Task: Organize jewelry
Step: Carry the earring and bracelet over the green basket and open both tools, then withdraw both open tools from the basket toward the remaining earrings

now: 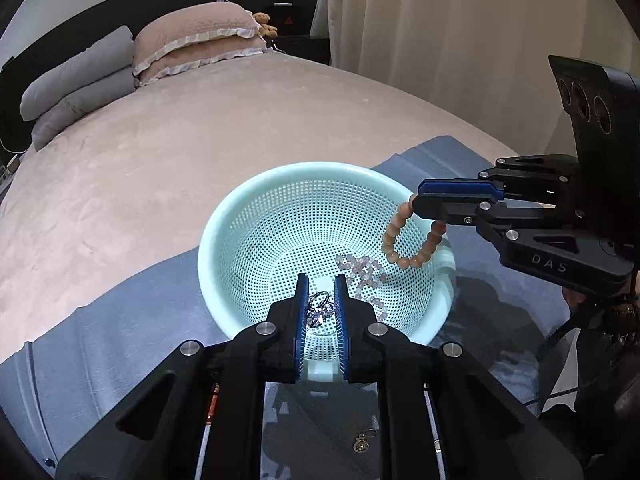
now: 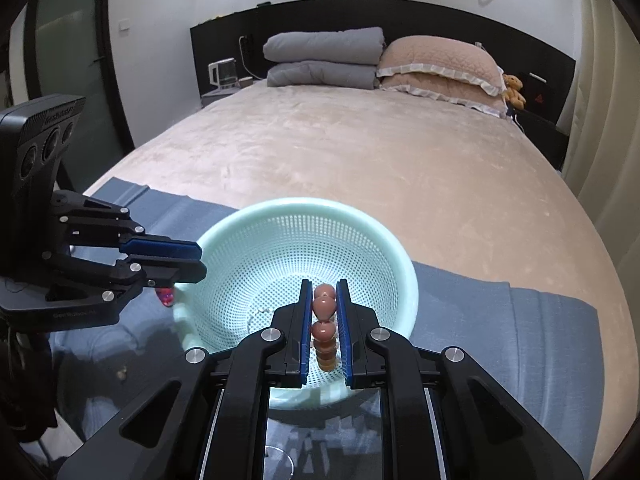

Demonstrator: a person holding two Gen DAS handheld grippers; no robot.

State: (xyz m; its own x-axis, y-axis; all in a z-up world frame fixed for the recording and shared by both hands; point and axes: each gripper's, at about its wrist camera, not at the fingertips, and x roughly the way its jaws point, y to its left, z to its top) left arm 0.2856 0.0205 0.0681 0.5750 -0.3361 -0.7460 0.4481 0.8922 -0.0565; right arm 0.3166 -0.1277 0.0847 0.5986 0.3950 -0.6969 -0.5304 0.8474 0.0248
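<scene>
Left wrist view, lower centre: left gripper (image 1: 321, 300) has its jaws drawn narrow on a small tangle of rings and pale beads (image 1: 319, 308), held over the near inner wall of the mint basket (image 1: 224, 216). Just right of it, a pale pink bead string (image 1: 362, 276) lies on the basket floor; only this view shows it clearly. Further right, the right gripper (image 1: 424, 200) reaches in from the right edge, jaws clamped on a tan bead bracelet (image 1: 408, 246), whose loop hangs over the basket's right rim. At the bottom, between the arms of the left gripper, a small pendant (image 1: 362, 442) lies on the glossy dark surface.

Right wrist view, left side: the left gripper (image 2: 198, 260) shows from the side at the basket's (image 2: 404, 276) left rim, with a small reddish glint (image 2: 166, 296) under it; what it holds cannot be told here. Centre: the right gripper (image 2: 325, 304) has its jaws closed narrow on the tan bead bracelet (image 2: 323, 308), beads stacked edge-on between the blue pads, above the basket interior. A blue cloth (image 2: 520, 320) lies under the basket on the pink bed (image 2: 360, 152).
</scene>
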